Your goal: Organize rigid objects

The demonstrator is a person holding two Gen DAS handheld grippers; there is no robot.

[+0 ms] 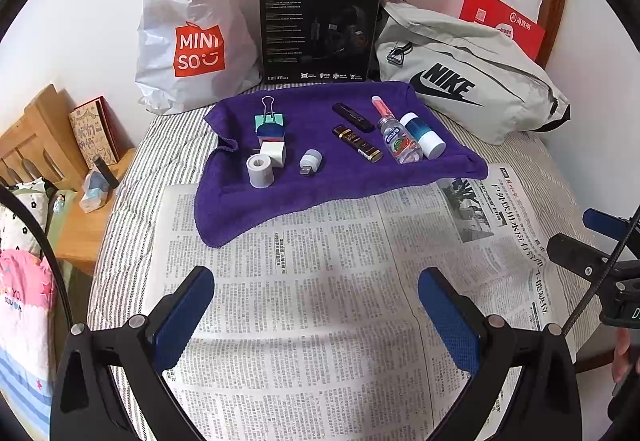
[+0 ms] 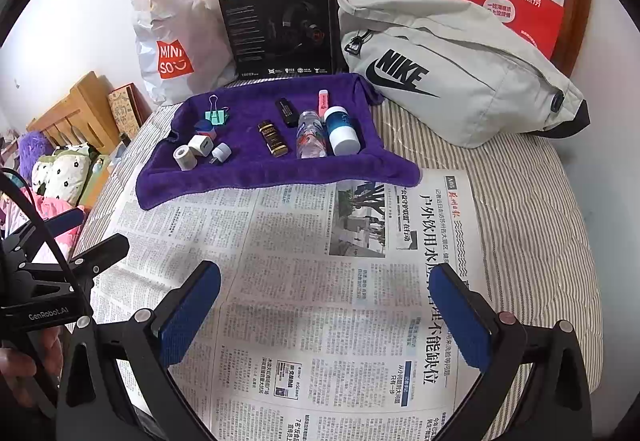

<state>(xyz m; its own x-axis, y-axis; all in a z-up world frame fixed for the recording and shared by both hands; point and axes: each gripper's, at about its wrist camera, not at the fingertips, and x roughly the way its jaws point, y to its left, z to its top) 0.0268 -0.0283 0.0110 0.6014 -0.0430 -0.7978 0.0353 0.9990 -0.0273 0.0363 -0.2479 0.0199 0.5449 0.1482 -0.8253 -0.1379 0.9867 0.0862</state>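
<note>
Both tongs, left tongs (image 1: 316, 291) and right tongs (image 2: 330, 287), hang spread and empty over the newspaper (image 1: 320, 281); small items sit grouped on the purple towel (image 1: 312, 177), sorting apparently near done.

On a purple towel (image 1: 320, 177): white tape roll (image 1: 260, 170), white cube charger (image 1: 273, 153), teal binder clip (image 1: 269, 117), gold-black tube (image 1: 357, 143), clear bottle (image 1: 400, 139) lying flat.

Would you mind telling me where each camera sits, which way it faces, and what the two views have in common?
Left wrist: on the left gripper, jaws open over the newspaper, facing the purple towel and the wall; the right gripper shows at its right edge.
Right wrist: on the right gripper, jaws open, facing likewise; the left gripper shows at its left edge.
Shared: the towel, newspaper, Nike bag and black box.
</note>
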